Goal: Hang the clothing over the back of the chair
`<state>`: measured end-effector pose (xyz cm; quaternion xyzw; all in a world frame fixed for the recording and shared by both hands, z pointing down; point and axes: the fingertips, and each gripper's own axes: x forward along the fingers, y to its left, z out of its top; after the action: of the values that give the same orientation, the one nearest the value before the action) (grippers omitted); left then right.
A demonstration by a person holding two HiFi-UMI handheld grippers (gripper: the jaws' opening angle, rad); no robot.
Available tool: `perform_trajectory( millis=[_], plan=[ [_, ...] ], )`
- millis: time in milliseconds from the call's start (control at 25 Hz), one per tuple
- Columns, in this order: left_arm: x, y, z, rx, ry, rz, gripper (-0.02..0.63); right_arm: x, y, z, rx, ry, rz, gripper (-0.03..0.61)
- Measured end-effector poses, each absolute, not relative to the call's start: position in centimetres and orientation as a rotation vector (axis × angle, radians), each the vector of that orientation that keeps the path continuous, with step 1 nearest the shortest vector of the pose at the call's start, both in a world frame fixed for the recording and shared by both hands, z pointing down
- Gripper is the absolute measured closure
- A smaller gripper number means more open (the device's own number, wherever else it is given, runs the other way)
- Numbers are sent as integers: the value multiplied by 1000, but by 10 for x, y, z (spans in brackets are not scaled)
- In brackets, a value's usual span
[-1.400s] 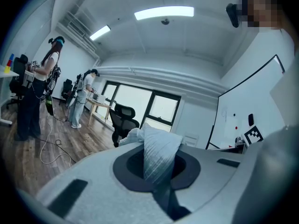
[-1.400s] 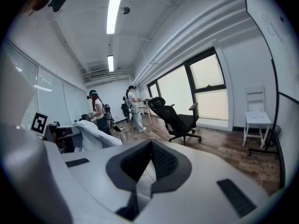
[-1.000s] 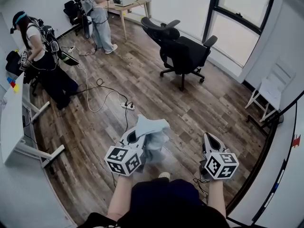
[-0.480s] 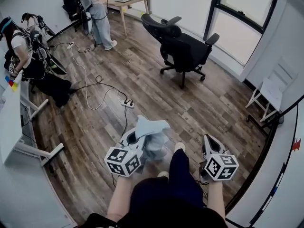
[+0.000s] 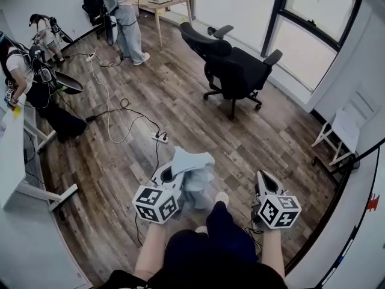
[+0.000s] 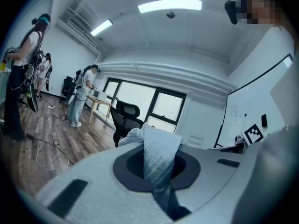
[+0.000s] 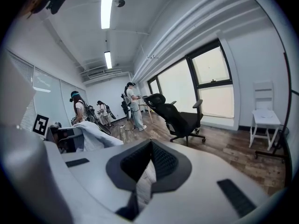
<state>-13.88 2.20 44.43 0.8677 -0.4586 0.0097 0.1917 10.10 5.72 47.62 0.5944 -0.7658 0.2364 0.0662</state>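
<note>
A pale blue piece of clothing (image 5: 194, 172) hangs bunched from my left gripper (image 5: 174, 170), which is shut on it. In the left gripper view the cloth (image 6: 159, 150) fills the space between the jaws. My right gripper (image 5: 265, 177) is beside it at the right, jaws together at the tip with nothing held, as the right gripper view (image 7: 150, 146) shows. The black office chair (image 5: 236, 71) stands across the wooden floor near the windows, well ahead of both grippers. It also shows small in both gripper views (image 6: 125, 119) (image 7: 178, 116).
A white folding chair (image 5: 346, 128) leans at the right wall. A power strip (image 5: 159, 138) and cables (image 5: 114, 110) trail over the floor ahead left. One person (image 5: 36, 86) stands by a white desk (image 5: 12, 155) at left, another (image 5: 127, 23) at the back table (image 5: 163, 3).
Both grippers have travelled forward over the floor with the clothing still in the left one. The holder's leg has swung forward between them. The person at left has slid toward the picture's edge.
</note>
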Motion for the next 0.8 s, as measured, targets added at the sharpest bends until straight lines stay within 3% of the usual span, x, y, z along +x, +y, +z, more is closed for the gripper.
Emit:
perform_trajectory(
  millis=[800],
  plan=[
    [-97, -103, 449, 2383, -1361, 56, 597, 138, -77, 485, 1694, -2358, 759, 578]
  ],
)
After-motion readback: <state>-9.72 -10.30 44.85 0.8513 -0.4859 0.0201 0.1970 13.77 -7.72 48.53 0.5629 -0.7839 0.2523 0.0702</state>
